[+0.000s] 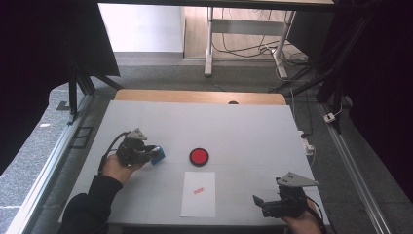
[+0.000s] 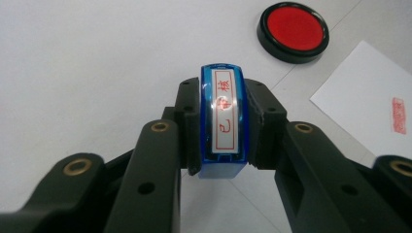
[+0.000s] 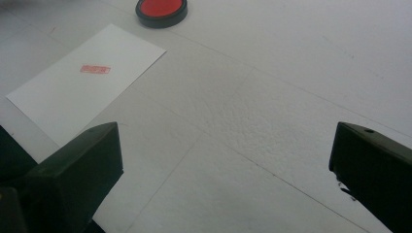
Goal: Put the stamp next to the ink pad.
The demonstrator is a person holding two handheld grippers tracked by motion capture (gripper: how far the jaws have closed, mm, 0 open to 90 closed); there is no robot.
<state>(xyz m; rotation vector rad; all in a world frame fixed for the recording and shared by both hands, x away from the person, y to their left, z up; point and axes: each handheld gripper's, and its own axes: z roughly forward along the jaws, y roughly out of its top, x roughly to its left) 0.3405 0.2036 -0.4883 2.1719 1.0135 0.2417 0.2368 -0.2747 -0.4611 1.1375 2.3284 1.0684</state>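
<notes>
My left gripper (image 1: pixel 152 154) is shut on a blue stamp (image 2: pixel 224 121) with a white label in red characters; the stamp (image 1: pixel 157 155) sits low over the table, left of the round red ink pad (image 1: pixel 199 156). The ink pad (image 2: pixel 293 31) lies ahead and to the right in the left gripper view. A white sheet of paper (image 1: pixel 198 193) bearing a small red stamp mark (image 1: pixel 198 190) lies in front of the pad. My right gripper (image 1: pixel 260 204) rests open near the table's front right edge, nothing between its jaws; the paper (image 3: pixel 82 82) and ink pad (image 3: pixel 161 10) lie beyond it.
The white table top (image 1: pixel 253 131) has a wooden strip along its far edge. Metal rails run along both sides of the table. Desk legs and cables stand on the floor beyond.
</notes>
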